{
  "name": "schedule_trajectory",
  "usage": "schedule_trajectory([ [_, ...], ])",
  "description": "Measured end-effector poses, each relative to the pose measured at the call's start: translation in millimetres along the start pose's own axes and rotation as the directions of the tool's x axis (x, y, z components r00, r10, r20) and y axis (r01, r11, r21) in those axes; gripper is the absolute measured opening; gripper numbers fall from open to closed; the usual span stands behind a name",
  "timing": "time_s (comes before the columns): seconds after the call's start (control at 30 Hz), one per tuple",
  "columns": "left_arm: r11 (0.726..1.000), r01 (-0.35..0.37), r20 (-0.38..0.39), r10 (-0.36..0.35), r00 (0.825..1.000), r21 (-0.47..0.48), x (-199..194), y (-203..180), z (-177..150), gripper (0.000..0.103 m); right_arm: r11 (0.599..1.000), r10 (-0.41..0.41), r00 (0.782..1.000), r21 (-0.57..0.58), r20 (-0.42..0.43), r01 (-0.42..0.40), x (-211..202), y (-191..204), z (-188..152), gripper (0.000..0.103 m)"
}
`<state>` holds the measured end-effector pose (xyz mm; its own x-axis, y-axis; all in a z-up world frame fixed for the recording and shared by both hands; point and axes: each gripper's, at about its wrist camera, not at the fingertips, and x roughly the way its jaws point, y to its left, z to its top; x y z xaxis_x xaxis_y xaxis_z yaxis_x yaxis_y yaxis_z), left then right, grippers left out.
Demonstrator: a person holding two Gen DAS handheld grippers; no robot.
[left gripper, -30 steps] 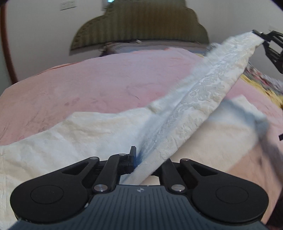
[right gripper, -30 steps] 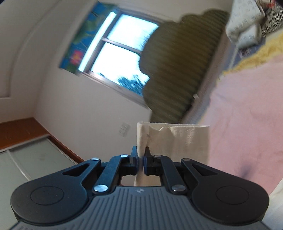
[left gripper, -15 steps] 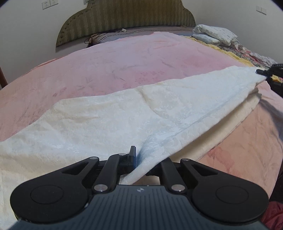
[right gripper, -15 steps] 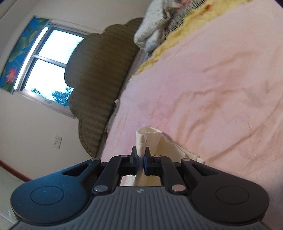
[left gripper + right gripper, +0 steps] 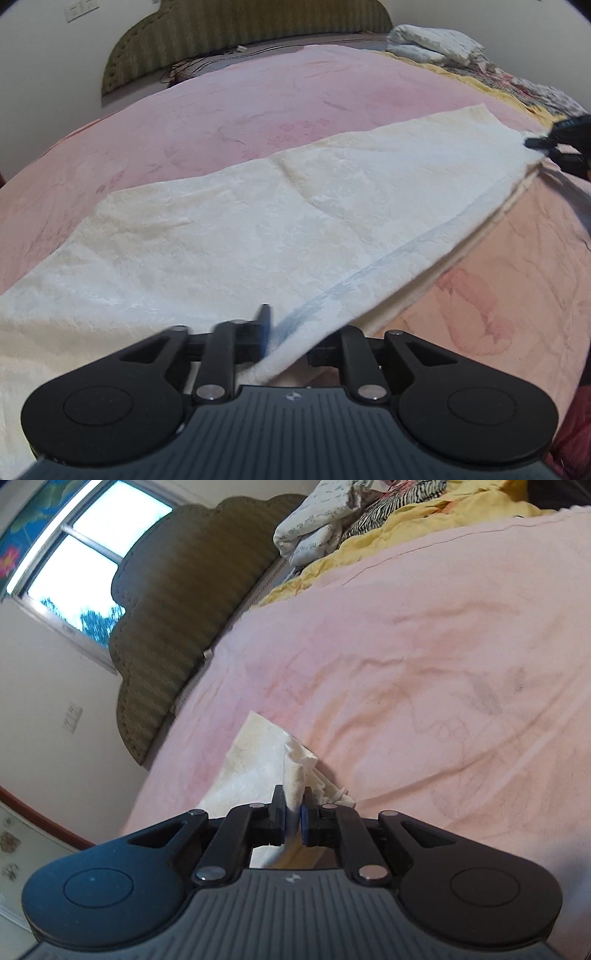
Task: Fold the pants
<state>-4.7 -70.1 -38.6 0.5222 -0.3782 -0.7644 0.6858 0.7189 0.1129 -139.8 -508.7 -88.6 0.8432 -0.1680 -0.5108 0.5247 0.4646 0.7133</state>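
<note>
Cream-white pants (image 5: pixel 258 229), embossed fabric, are laid lengthwise across the near part of a pink bedspread (image 5: pixel 258 110), one layer folded over another along the near edge, where a lower layer shows beneath. The left gripper (image 5: pixel 291 334) is seen with its jaws set apart and the near fabric edge draped between them; whether cloth is truly pinched cannot be told. The right gripper (image 5: pixel 293 814) is closed on a bunched corner of the pants, held just above the bedspread. The step in hand is judged to be the laying-down of a lengthwise fold, one leg over the other. The next move is judged to call for both ends to be set flat with edges aligned, released, and a crosswise fold begun. Shown by the left wrist view only: the full spread of the garment, the right gripper at its far end, and folded bedding (image 5: pixel 432 40) at the far right corner of the bed. Shown by the right wrist view only: the pinch itself, a window (image 5: pixel 77 565), and the olive headboard (image 5: pixel 177 602) beside it.
</note>
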Motion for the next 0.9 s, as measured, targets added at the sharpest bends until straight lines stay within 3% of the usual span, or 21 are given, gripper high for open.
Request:
schedule_trajectory([
  [0.07,1.000,0.014,0.004,-0.014,1.000,0.021,-6,1,-2,0.046,1.000,-0.015,1.000,-0.024,-0.004,0.015,0,4,1,0.009],
  [0.13,0.999,0.043,0.011,-0.043,0.999,0.012,-13,6,-4,0.055,1.000,-0.019,1.000,-0.009,0.005,0.019,-4,4,4,0.015],
  [0.17,0.998,0.063,0.012,-0.063,0.998,0.004,-18,9,-4,0.056,0.999,-0.048,0.998,0.000,0.036,0.048,-8,4,5,0.030],
  [0.2,0.997,0.082,0.016,-0.082,0.997,-0.001,-23,11,-4,0.056,0.994,-0.111,0.991,0.004,0.079,0.111,-15,5,6,0.038],
  [0.23,0.995,0.098,0.026,-0.098,0.995,-0.013,-27,14,-2,0.056,0.986,-0.165,0.979,0.005,0.118,0.165,-21,5,7,0.058],
  [0.27,0.993,0.110,0.033,-0.109,0.994,-0.031,-30,17,0,0.056,0.980,-0.199,0.966,0.004,0.163,0.201,-30,5,7,0.064],
  [0.33,0.986,0.145,0.053,-0.141,0.989,-0.079,-35,23,8,0.056,0.971,-0.217,0.942,-0.041,0.256,0.235,-46,15,2,0.064],
  [0.4,0.972,0.191,0.091,-0.180,0.979,-0.140,-36,26,19,0.057,0.956,-0.164,0.952,-0.197,0.259,0.218,-49,43,-10,0.064],
  [0.47,0.955,0.232,0.127,-0.210,0.969,-0.188,-34,26,30,0.058,0.909,-0.100,0.983,-0.388,0.152,0.152,-36,77,-29,0.064],
  [0.53,0.947,0.268,0.150,-0.243,0.958,-0.178,-34,17,36,0.060,0.837,-0.048,0.999,-0.546,0.010,0.045,-18,110,-56,0.062],
  [0.6,0.964,0.235,0.149,-0.216,0.965,-0.124,-33,2,36,0.065,0.780,-0.041,0.994,-0.625,-0.098,-0.029,1,127,-80,0.062],
  [0.7,0.992,0.107,0.100,-0.100,0.990,-0.065,-18,-11,33,0.065,0.716,-0.180,0.980,-0.694,-0.081,0.074,30,123,-91,0.062],
  [0.77,0.995,0.060,0.066,-0.055,0.996,-0.079,-8,-7,30,0.065,0.738,-0.186,0.981,-0.667,-0.054,0.103,28,120,-82,0.062],
  [0.83,0.989,0.061,0.049,-0.055,0.997,-0.133,0,2,33,0.065,0.777,-0.119,0.992,-0.626,-0.041,0.068,18,123,-68,0.063],
  [0.9,0.984,0.038,0.028,-0.034,0.999,-0.175,8,9,38,0.065,0.743,-0.112,0.992,-0.668,-0.066,0.040,27,137,-63,0.069],
])
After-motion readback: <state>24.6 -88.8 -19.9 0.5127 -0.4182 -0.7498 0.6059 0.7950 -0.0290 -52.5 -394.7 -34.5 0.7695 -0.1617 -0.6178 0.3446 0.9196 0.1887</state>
